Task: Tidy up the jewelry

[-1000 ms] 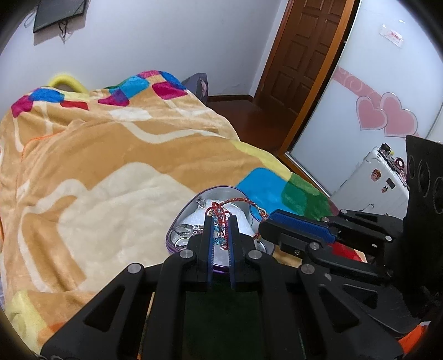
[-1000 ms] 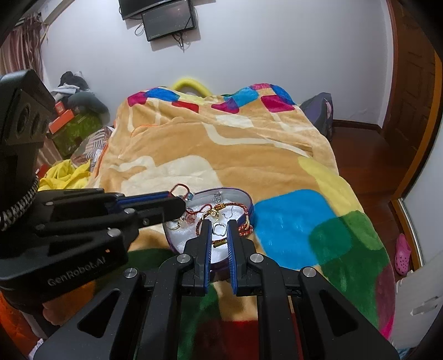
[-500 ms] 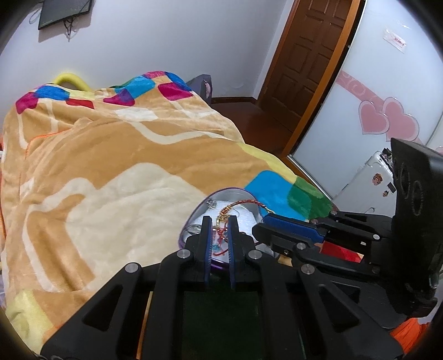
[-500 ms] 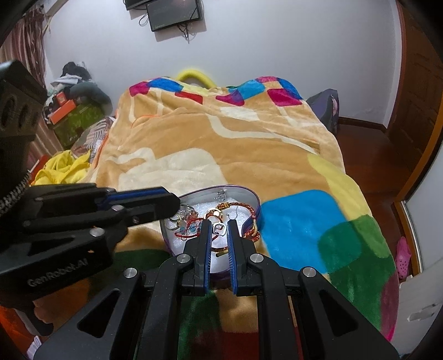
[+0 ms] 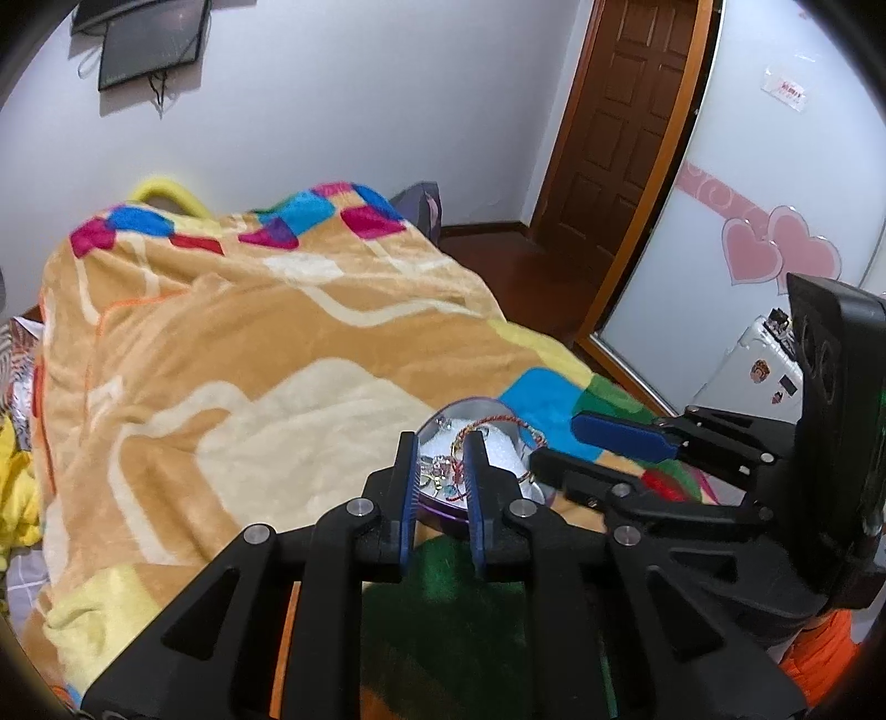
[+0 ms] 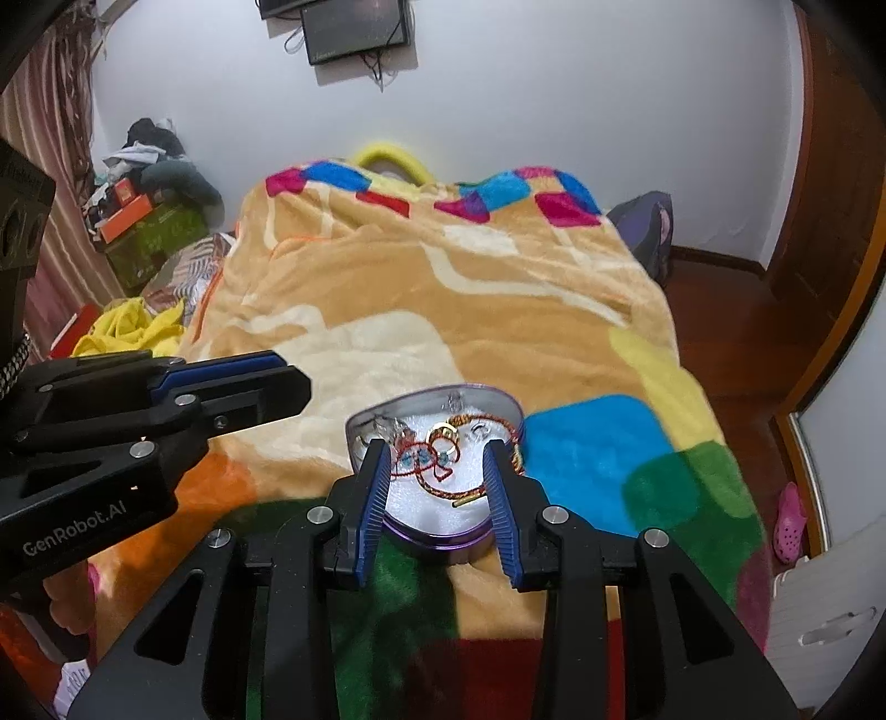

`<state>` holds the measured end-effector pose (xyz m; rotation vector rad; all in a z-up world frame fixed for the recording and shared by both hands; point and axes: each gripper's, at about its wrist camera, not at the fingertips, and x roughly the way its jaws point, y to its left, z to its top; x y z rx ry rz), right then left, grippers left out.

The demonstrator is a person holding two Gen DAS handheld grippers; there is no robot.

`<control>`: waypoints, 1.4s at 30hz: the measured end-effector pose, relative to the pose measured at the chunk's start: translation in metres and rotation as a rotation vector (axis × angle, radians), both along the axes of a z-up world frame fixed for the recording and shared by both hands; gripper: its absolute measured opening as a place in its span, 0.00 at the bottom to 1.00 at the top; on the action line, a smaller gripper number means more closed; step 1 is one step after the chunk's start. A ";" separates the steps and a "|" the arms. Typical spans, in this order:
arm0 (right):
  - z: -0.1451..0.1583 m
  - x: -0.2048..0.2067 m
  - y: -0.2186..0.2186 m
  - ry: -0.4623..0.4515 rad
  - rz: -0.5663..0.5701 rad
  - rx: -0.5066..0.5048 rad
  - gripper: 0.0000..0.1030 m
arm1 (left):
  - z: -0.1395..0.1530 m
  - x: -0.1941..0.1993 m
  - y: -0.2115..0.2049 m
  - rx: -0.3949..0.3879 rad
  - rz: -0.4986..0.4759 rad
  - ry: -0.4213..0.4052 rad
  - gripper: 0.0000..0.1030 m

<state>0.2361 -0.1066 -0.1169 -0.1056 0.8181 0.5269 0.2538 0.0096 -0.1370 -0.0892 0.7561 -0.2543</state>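
A bed is covered by a tan fleece blanket [image 6: 443, 310] with cream shapes and bright colour blocks. A dark screen [image 6: 354, 27] hangs on the white wall behind it. A brown wooden door [image 5: 620, 133] stands to the right, beside a white panel bearing two pink hearts [image 5: 781, 252]. Yellow cloth [image 6: 130, 329] and piled boxes [image 6: 149, 227] lie left of the bed.

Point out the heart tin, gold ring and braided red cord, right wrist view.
heart tin [image 6: 443, 540]: right wrist view, purple front wall.
gold ring [image 6: 444, 430]: right wrist view, top of band.
braided red cord [image 6: 437, 487]: right wrist view, lower loop.
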 end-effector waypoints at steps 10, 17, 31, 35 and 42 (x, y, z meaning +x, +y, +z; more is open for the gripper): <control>0.068 -0.044 -0.019 -0.156 -0.045 0.071 0.30 | 0.073 -0.065 0.001 0.011 0.043 -0.199 0.22; 0.132 -0.104 -0.036 -0.360 -0.097 0.168 0.30 | 0.127 -0.131 -0.003 0.041 0.078 -0.401 0.37; 0.178 -0.190 -0.037 -0.662 -0.170 0.243 0.44 | 0.163 -0.218 -0.003 0.017 0.178 -0.614 0.62; 0.175 -0.192 -0.031 -0.701 -0.200 0.230 0.63 | 0.160 -0.226 -0.003 0.020 0.215 -0.628 0.88; 0.169 -0.199 -0.035 -0.696 -0.241 0.229 0.84 | 0.155 -0.233 -0.001 0.027 0.235 -0.622 0.94</control>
